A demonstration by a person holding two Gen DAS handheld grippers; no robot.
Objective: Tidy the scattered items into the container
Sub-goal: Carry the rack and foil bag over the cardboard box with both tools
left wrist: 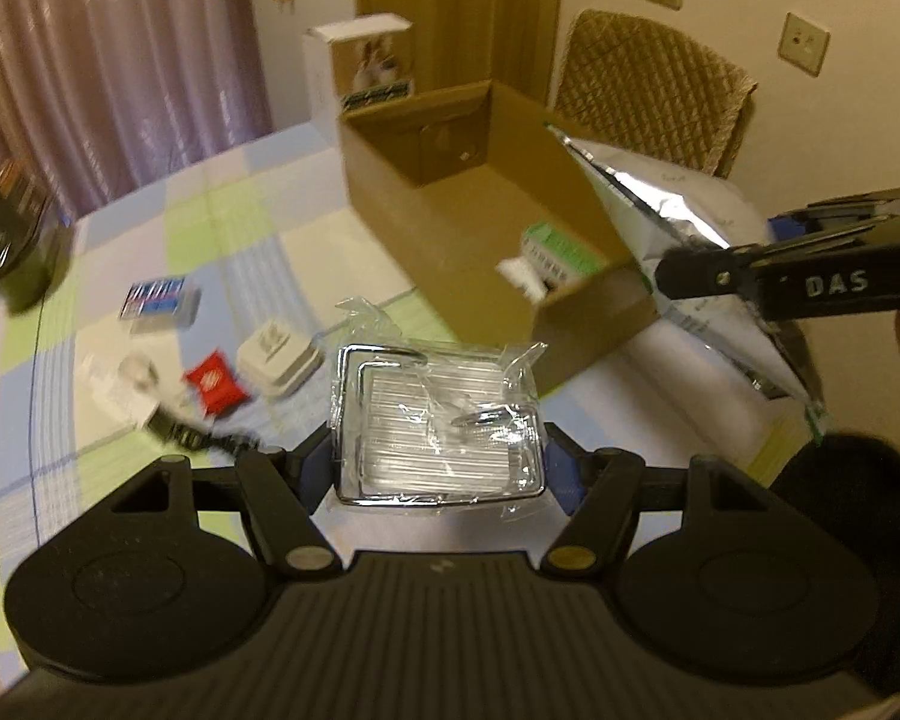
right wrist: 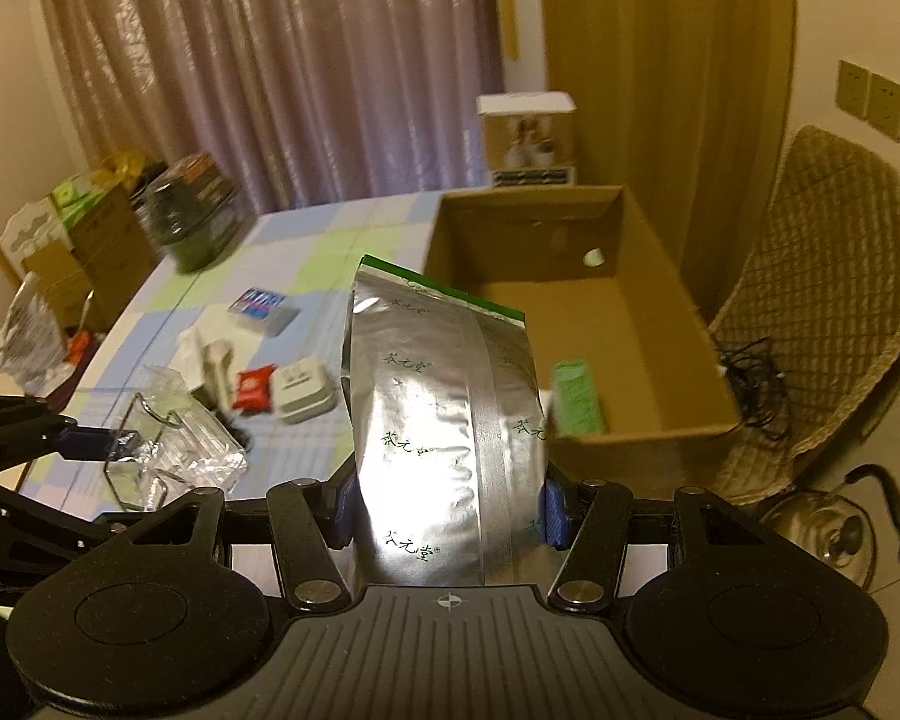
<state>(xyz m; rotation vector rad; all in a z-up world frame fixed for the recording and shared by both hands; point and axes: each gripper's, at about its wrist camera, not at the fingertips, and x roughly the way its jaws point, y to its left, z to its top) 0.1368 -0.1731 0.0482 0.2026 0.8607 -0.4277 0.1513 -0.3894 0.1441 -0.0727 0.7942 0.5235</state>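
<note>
A table with a blue, green and cream checked cloth (left wrist: 222, 222) fills the scene. On its far right part stands an open cardboard box (right wrist: 576, 450), the container; a green-and-white carton (right wrist: 577, 396) already lies on its floor at the near end. Behind the box is a white carton with a dog picture (right wrist: 528, 132), and a chair with a quilted cover (right wrist: 834, 324) stands to the right of the table.

The right gripper (right wrist: 447, 504) clamps a silver foil pouch (right wrist: 444, 420) by its two sides, pads pressed against it, and holds it clear of the table just in front of the box's near wall. The left gripper (left wrist: 438, 468) grips a chrome wire rack wrapped in clear plastic (left wrist: 438, 426) between its pads, also lifted off the cloth, near the box's near left corner.

Still loose on the cloth to the left lie a white square adapter (left wrist: 279, 360), a blue-and-red packet (left wrist: 159, 300), a small red sachet (left wrist: 216, 387) and, nearer, a blurred dark item (left wrist: 180, 432) I cannot identify. A dark jar (right wrist: 192, 216) stands at the far left edge.
</note>
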